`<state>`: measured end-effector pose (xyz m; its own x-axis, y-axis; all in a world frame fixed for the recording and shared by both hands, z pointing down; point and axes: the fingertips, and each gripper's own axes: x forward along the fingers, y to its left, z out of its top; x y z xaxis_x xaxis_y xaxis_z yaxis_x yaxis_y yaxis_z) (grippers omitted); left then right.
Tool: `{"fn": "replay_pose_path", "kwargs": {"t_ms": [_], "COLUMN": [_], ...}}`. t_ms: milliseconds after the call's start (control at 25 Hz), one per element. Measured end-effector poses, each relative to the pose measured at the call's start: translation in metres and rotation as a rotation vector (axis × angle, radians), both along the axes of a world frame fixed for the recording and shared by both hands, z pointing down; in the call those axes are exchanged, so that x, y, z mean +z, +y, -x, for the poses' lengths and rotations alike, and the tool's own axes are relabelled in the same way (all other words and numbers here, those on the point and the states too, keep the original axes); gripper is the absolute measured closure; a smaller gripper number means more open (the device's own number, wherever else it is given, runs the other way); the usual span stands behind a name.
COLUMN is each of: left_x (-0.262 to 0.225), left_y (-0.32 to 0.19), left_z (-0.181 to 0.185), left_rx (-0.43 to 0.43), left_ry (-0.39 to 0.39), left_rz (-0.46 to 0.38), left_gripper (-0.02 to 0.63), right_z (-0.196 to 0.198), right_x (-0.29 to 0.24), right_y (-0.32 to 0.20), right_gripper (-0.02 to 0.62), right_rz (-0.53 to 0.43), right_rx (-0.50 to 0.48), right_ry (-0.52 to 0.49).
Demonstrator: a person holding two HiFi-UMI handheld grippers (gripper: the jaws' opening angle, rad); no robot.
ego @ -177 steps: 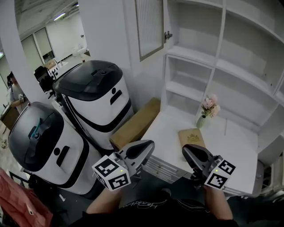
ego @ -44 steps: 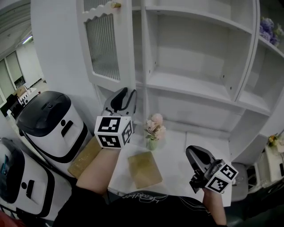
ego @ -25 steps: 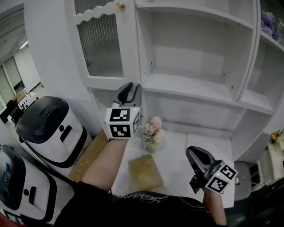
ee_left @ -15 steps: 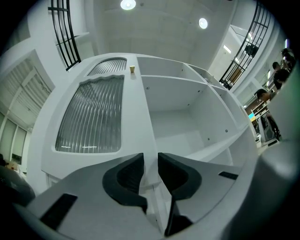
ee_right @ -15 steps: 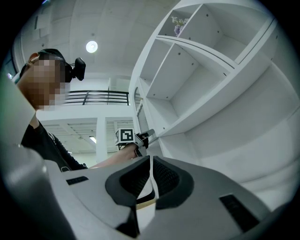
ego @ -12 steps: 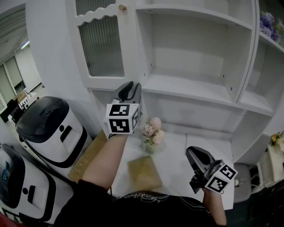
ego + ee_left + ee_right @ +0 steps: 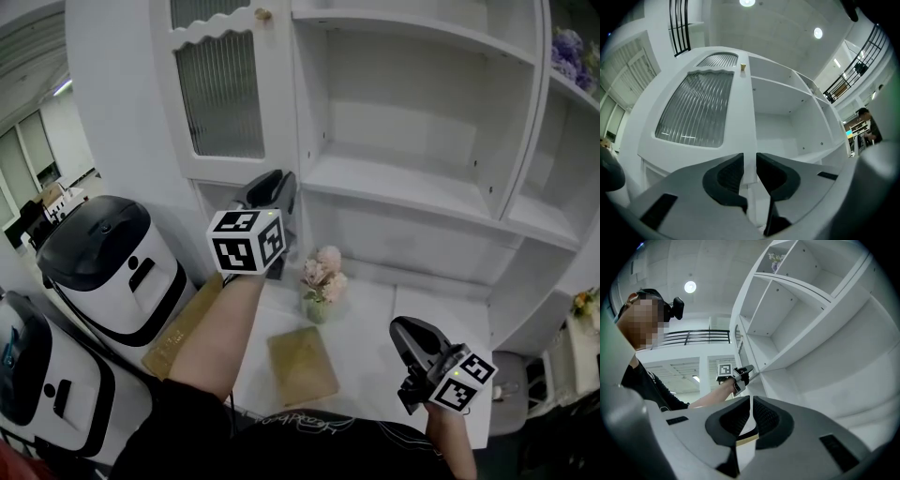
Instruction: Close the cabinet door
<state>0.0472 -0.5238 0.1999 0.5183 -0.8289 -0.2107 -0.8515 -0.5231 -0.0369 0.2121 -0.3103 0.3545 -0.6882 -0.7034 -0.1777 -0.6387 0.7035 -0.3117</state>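
The white cabinet door has ribbed glass and a small gold knob. It hangs at the upper left and lies almost flush with the shelf frame. My left gripper is raised to the door's lower right corner. In the left gripper view the door fills the left side. Its right stile runs down behind the narrow gap of my left gripper, whose jaws have just been closing with nothing held. My right gripper hangs low on the right, shut and empty, and its tips meet in the right gripper view.
A vase of pink flowers and a flat brown book sit on the white desk. Two white-and-black machines and a cardboard slab stand to the left. Open shelves fill the right, with purple flowers up high.
The left gripper has rolled, turning its marker cube, while staying at the door's lower right corner. Its jaws have narrowed. The right gripper has sunk slightly.
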Motion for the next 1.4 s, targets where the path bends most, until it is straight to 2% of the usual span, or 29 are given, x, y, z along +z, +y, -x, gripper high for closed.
{"fn": "replay_pose_path", "kwargs": {"t_ms": [240, 360, 480, 600, 680, 800, 920, 1200, 1400], "left_x": [0.003, 0.011, 0.021, 0.032, 0.042, 0.058, 0.075, 0.12, 0.129], "left_y": [0.04, 0.071, 0.11, 0.16, 0.191, 0.234, 0.275, 0.347, 0.387], "left_z": [0.008, 0.004, -0.012, -0.028, -0.031, -0.027, -0.02, 0.016, 0.041], "left_rx": [0.032, 0.089, 0.217, 0.375, 0.436, 0.512, 0.595, 0.631, 0.626], "left_ry": [0.052, 0.008, -0.054, -0.069, -0.079, -0.076, -0.028, 0.052, 0.071], "left_rz": [0.007, 0.019, 0.04, 0.049, 0.055, 0.111, 0.181, 0.305, 0.306], "left_gripper": [0.53, 0.541, 0.562, 0.569, 0.572, 0.578, 0.581, 0.583, 0.583], "right_z": [0.003, 0.006, 0.007, 0.013, 0.021, 0.04, 0.062, 0.106, 0.128], "right_x": [0.013, 0.009, 0.004, -0.002, -0.006, -0.012, -0.016, -0.015, -0.008], "right_y": [0.01, 0.019, 0.03, 0.045, 0.056, 0.074, 0.098, 0.148, 0.18], "right_gripper": [0.545, 0.546, 0.546, 0.546, 0.546, 0.546, 0.546, 0.546, 0.546], "right_rz": [0.039, 0.031, 0.013, 0.003, 0.0, -0.008, -0.018, 0.005, 0.035], "right_rx": [-0.042, -0.057, -0.055, -0.059, -0.067, -0.083, -0.085, -0.08, -0.069], "right_ry": [0.005, 0.0, 0.004, 0.001, 0.001, 0.011, 0.033, 0.014, 0.002]}}
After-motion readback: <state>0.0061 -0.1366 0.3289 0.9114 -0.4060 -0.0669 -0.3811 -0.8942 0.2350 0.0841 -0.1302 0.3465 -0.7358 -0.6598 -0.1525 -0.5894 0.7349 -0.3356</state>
